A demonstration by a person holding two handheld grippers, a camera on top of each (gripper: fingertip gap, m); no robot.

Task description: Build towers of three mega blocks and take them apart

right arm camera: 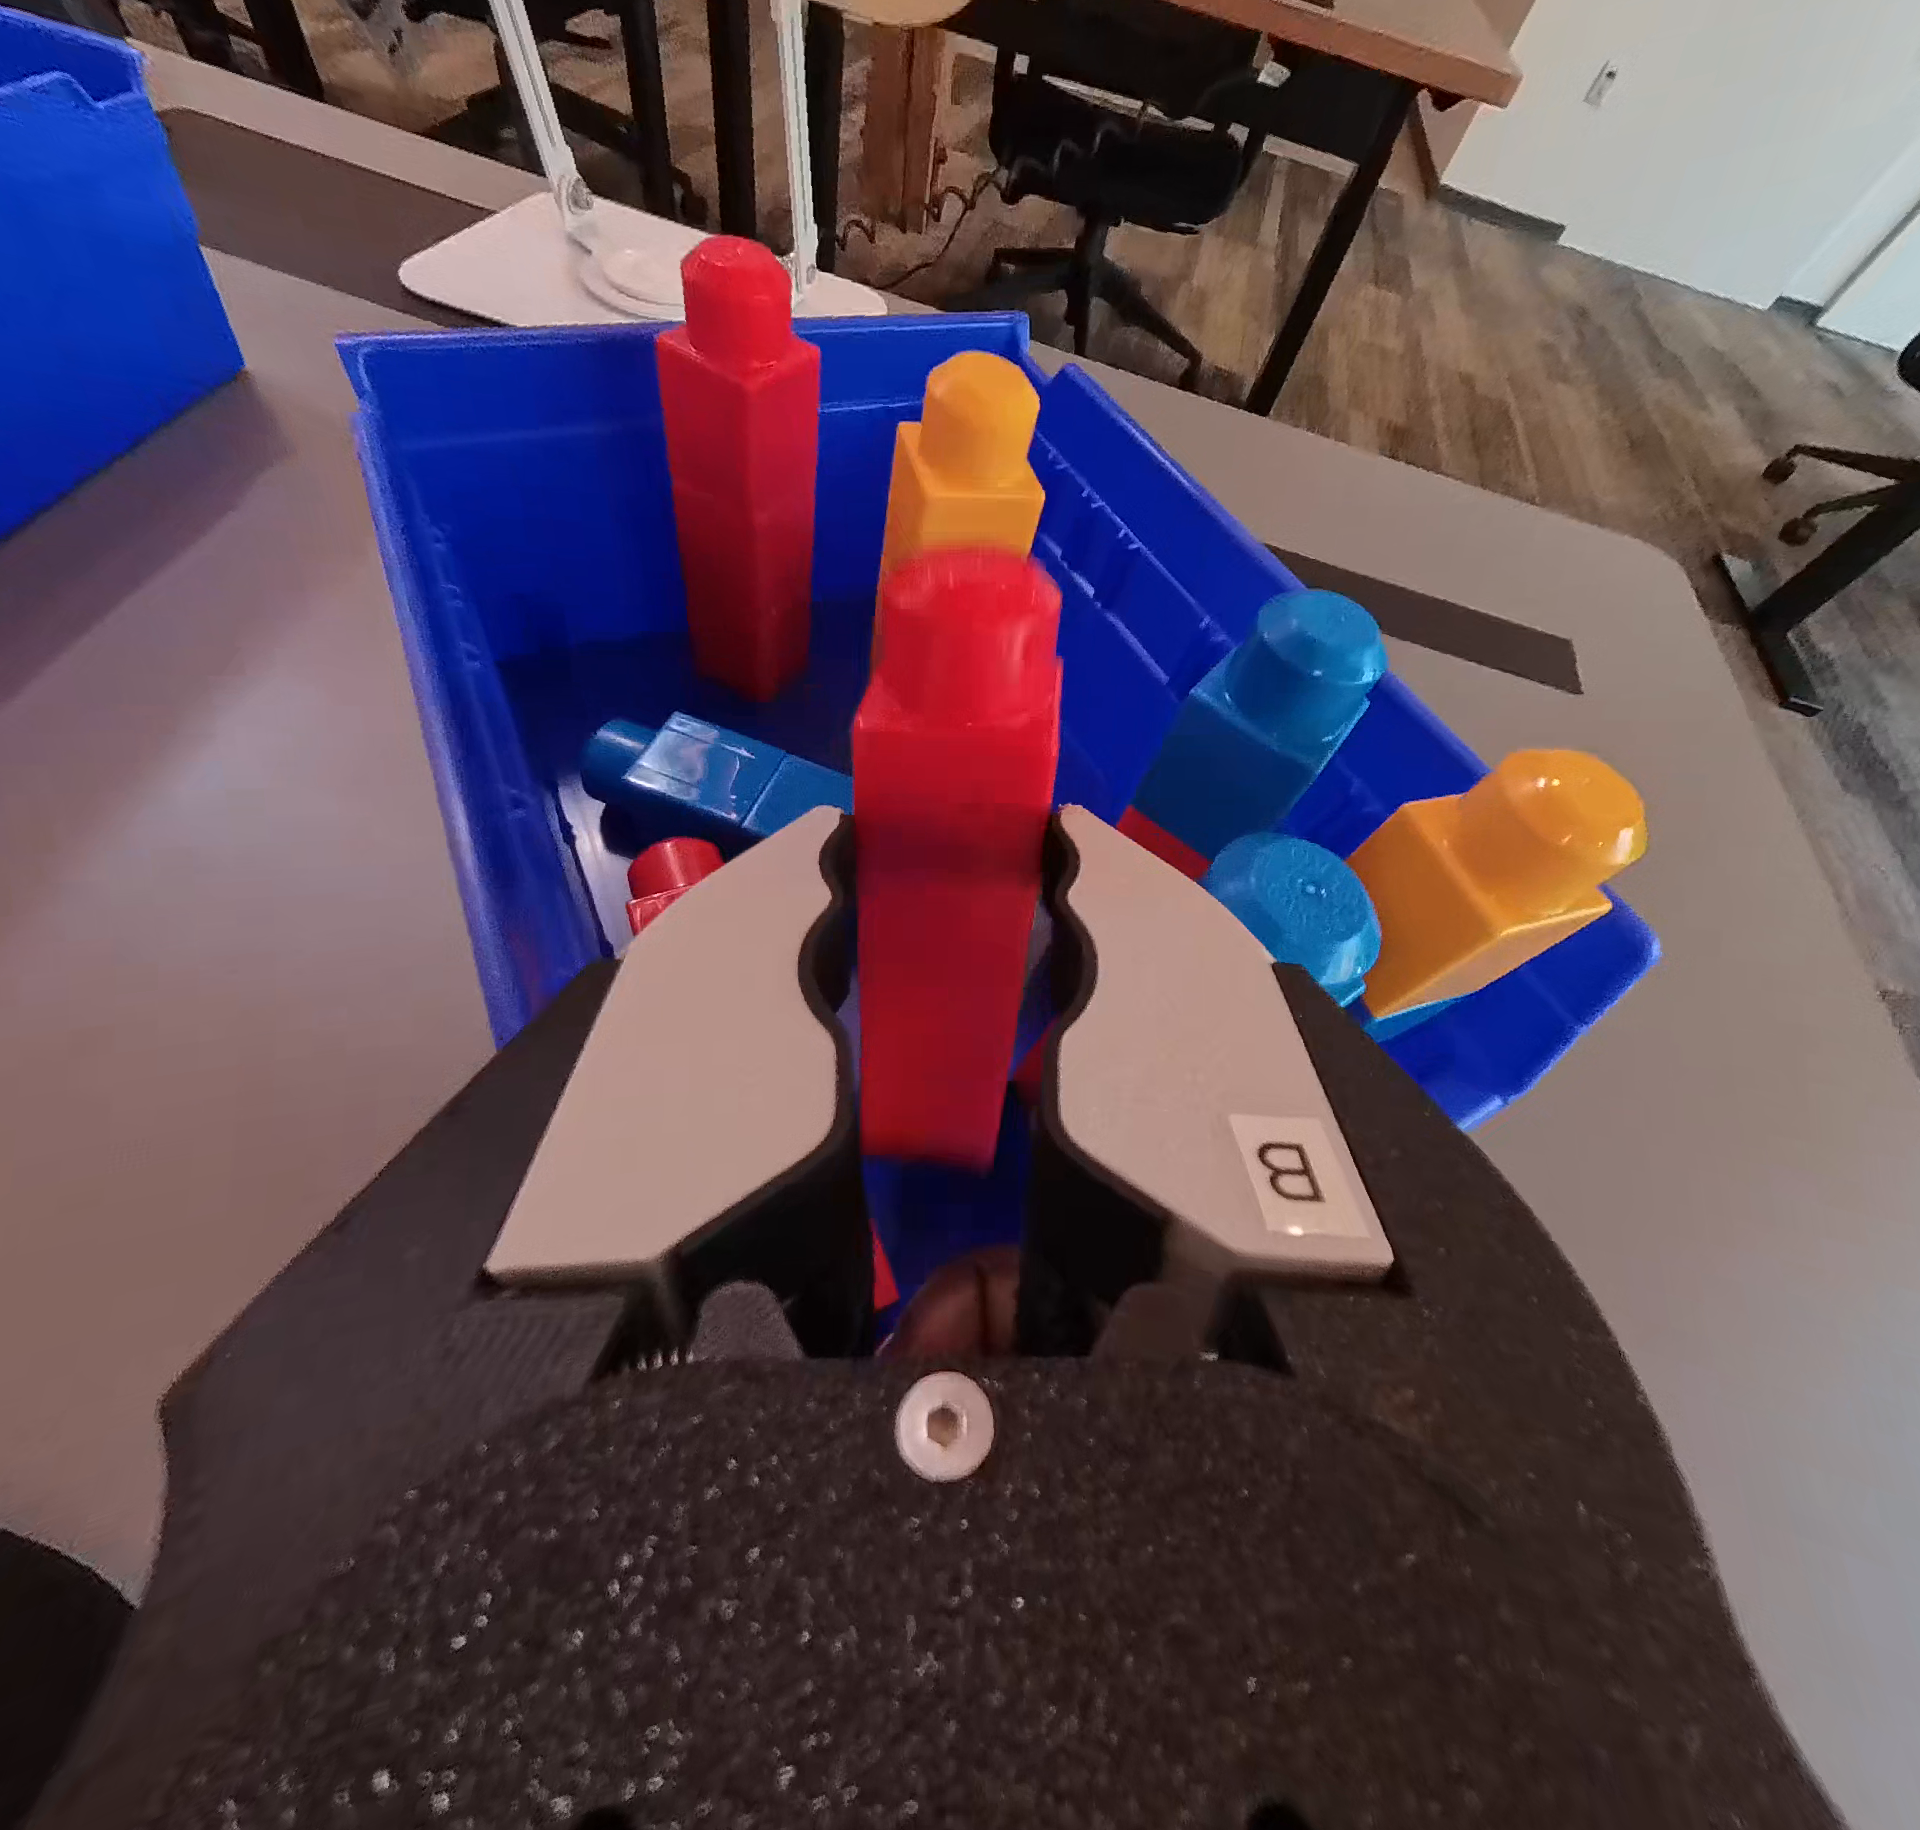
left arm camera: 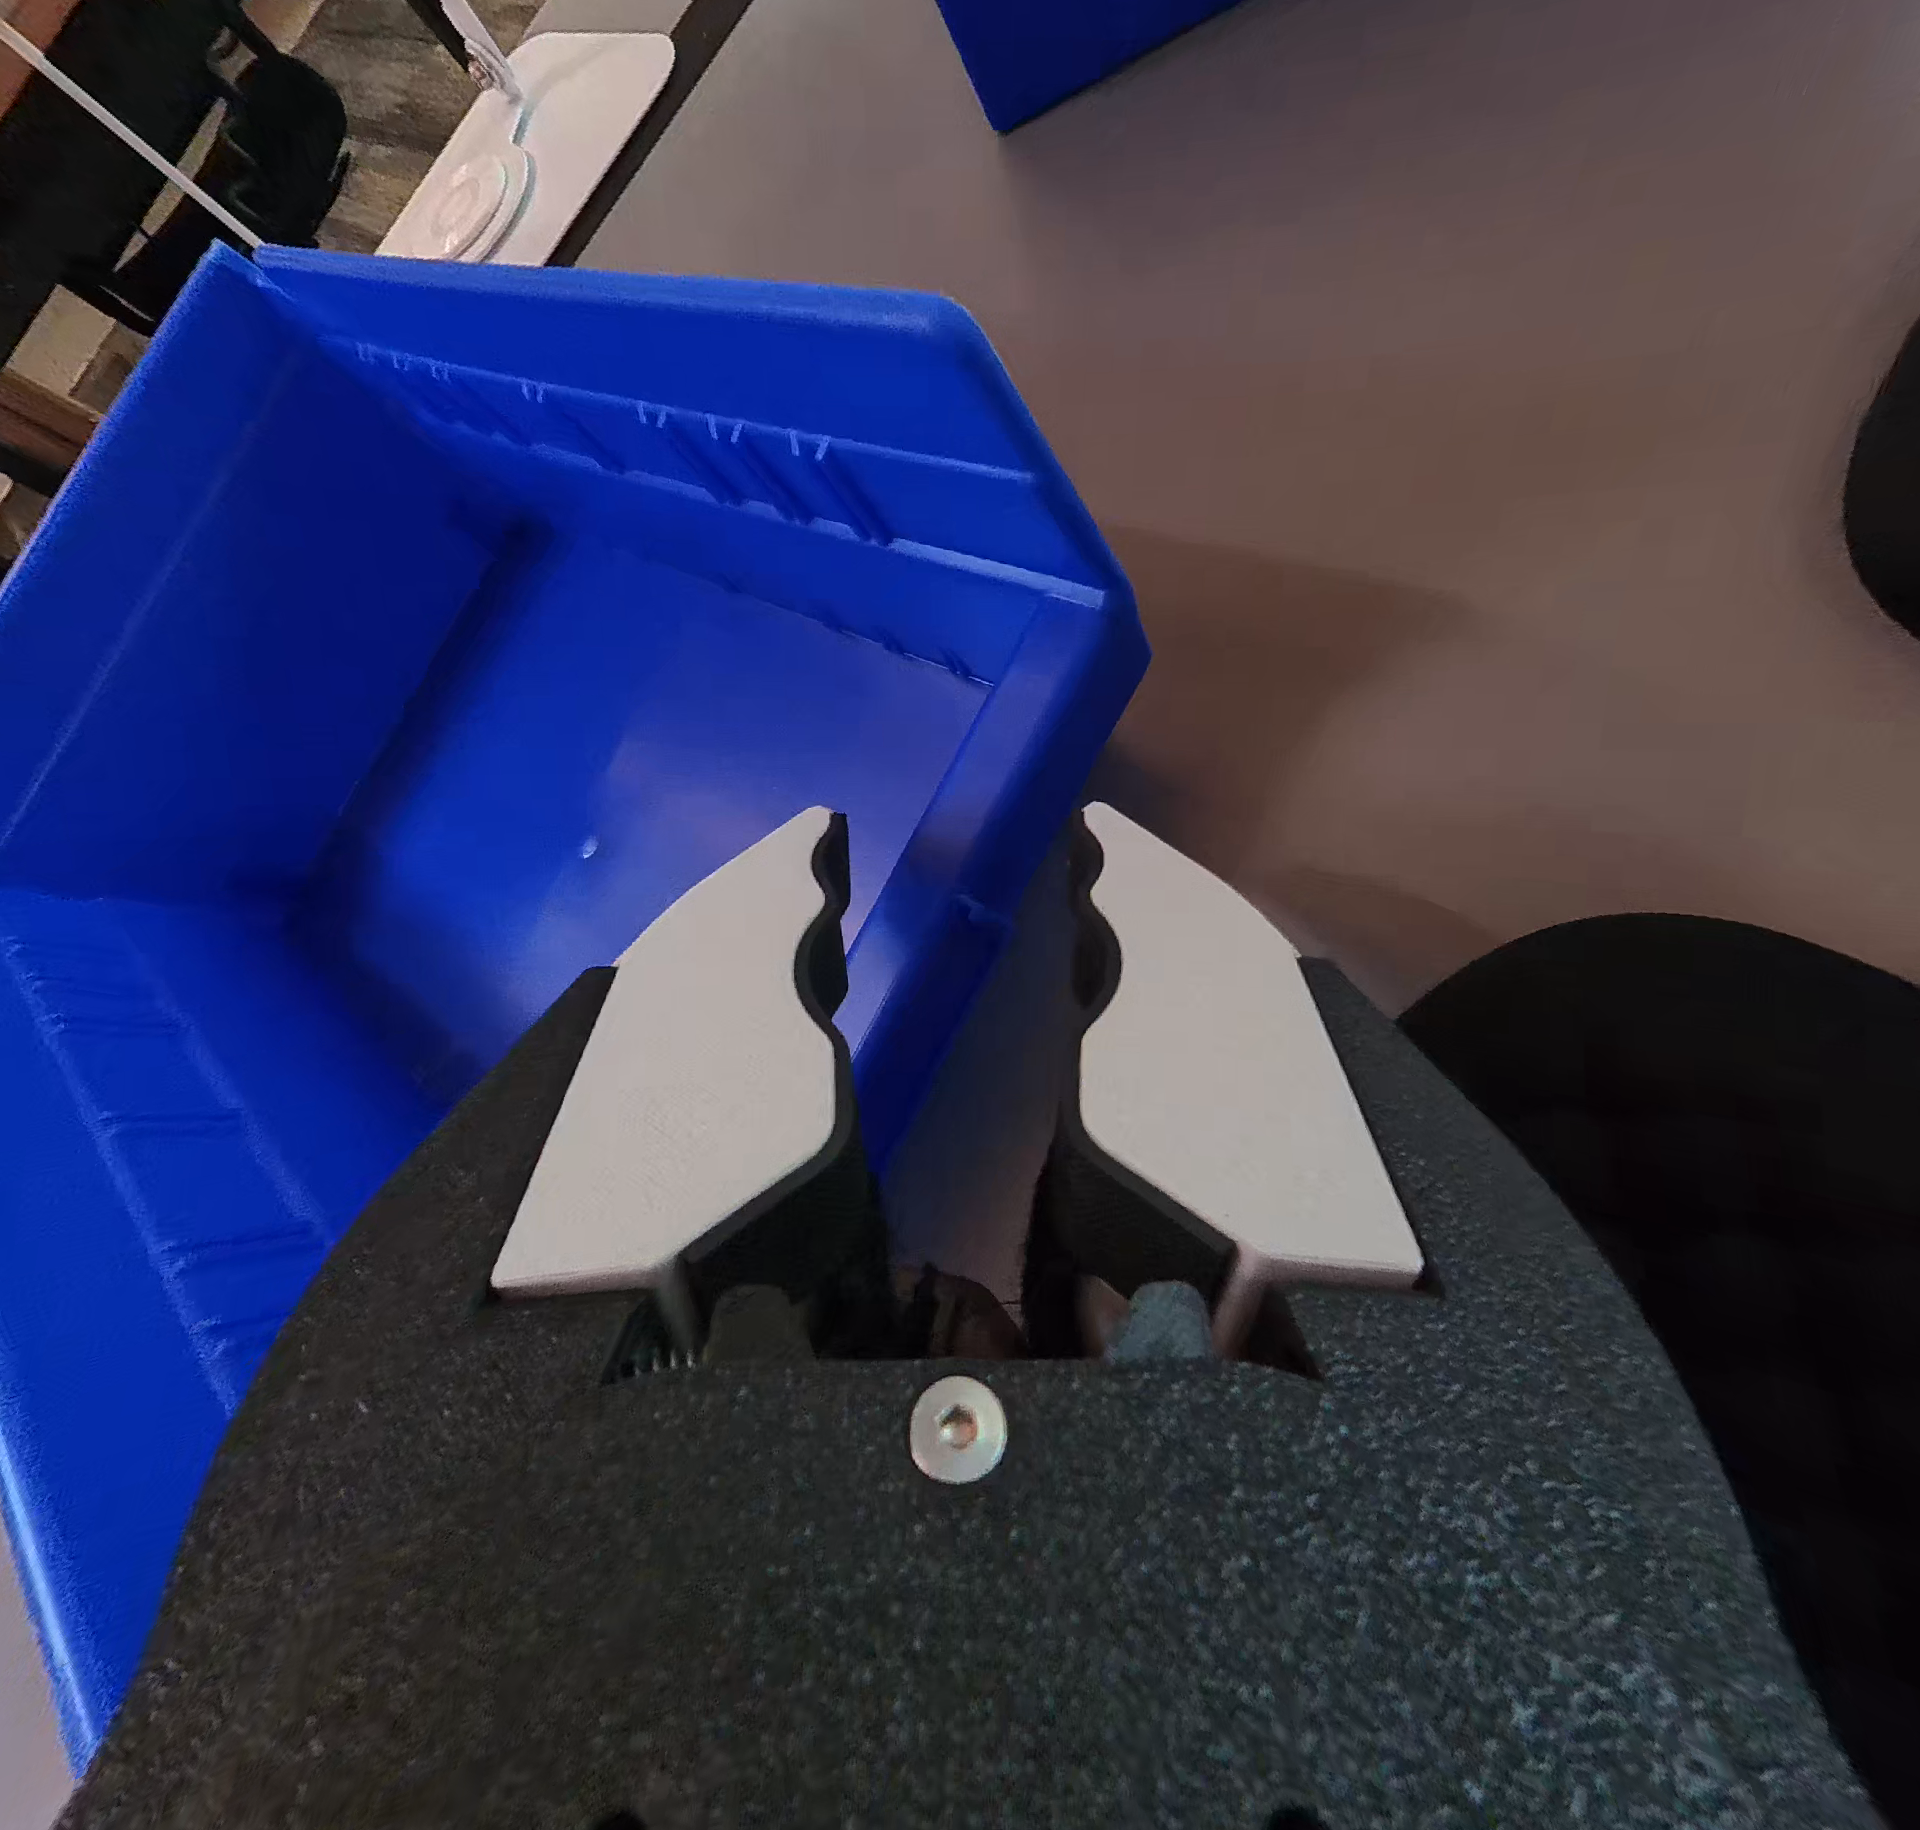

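Your right hand-held gripper (right arm camera: 951,845) pinches a red tower (right arm camera: 951,845) of stacked blocks, stud up, slightly blurred, above the blue bin (right arm camera: 457,575) of loose blocks. Its base is hidden between the fingers. Your left hand-held gripper (left arm camera: 961,845) is spread, holding nothing, over another blue bin (left arm camera: 260,637).

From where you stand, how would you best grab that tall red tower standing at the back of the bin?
Take the tall red tower by its flat side walls near the top block, coming straight down from above. It stands upright and rises past the blue bin rim, so its upper part is free, while the orange tower crowds its right side lower down. The round top stud looks too slippery.
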